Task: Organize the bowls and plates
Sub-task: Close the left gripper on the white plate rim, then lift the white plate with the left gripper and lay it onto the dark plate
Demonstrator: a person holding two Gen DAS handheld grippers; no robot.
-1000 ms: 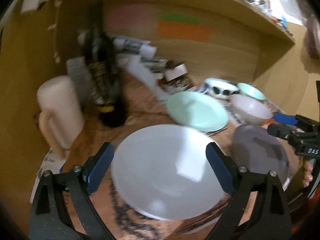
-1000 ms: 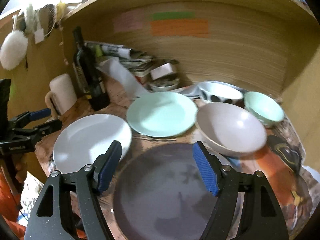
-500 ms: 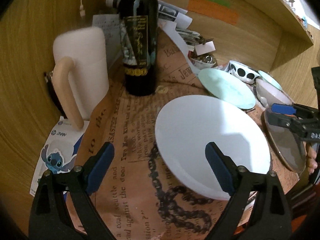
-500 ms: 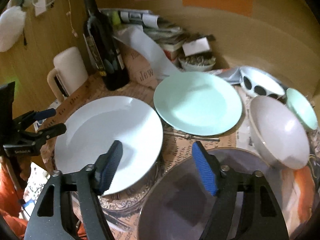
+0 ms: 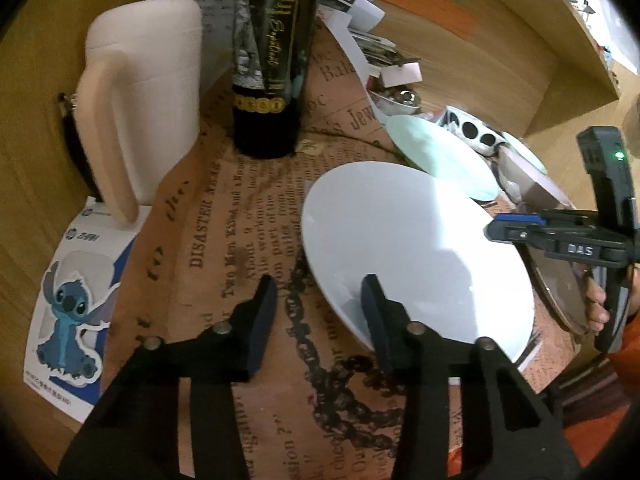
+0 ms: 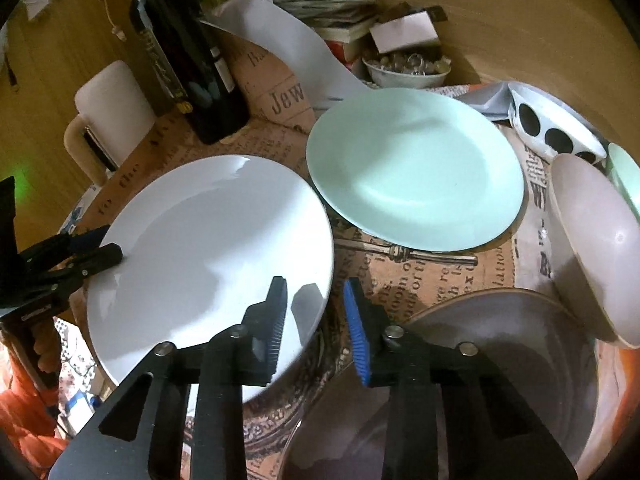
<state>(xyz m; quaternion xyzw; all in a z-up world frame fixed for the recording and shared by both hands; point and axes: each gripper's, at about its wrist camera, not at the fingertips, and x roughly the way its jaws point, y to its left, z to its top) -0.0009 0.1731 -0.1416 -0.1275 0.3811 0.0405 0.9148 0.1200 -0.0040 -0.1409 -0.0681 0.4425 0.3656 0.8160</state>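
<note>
Plenty of print here, mostly on the brown newspaper-style cloth (image 5: 224, 240) covering the desk. From the left wrist view the headline "DISASTER" is clear, with smaller lines under it too blurry to read properly. Further back the same cloth shows "Jew" and "Bal", both cut off. The right wrist view catches "Jew" again beside the dark bottle (image 6: 188, 60). The right gripper (image 5: 490, 230) has "DAS" in white on its black body. The bottle label has gold script lettering that can't be made out. The cartoon sticker sheet (image 5: 76, 300) carries a small blue logo, unreadable.
</note>
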